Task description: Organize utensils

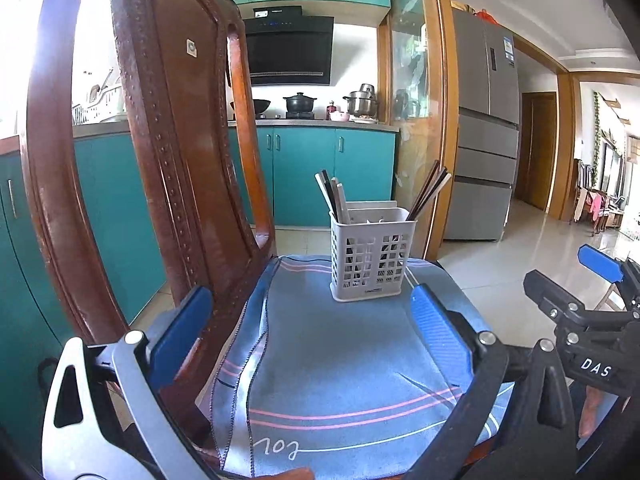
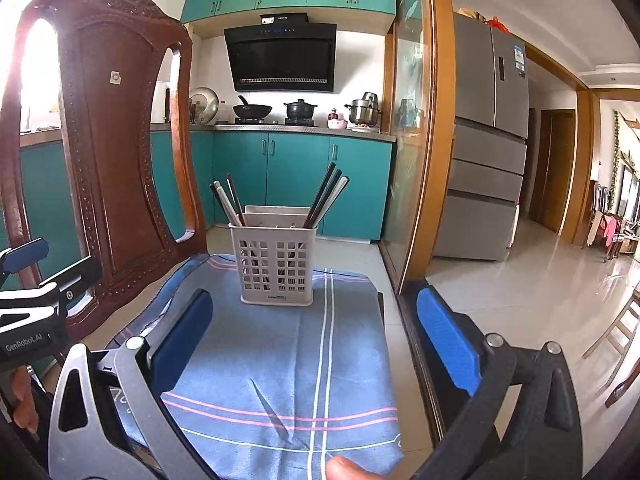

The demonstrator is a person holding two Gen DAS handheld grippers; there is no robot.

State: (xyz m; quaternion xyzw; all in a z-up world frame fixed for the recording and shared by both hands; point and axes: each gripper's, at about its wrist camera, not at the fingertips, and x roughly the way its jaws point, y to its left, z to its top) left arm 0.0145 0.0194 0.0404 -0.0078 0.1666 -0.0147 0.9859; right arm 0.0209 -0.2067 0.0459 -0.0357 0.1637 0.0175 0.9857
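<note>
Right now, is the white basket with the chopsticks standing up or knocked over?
Standing up. The white basket sits flat on the blue cloth, and the chopsticks poke out of its top.

Bright daylight, blown-out glare upper left, fisheye-bent edges, sharp focus

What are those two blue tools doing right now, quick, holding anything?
Left tool: open, holding nothing, short of the white utensil holder.
Right tool: open, holding nothing, above the blue cloth.
</note>
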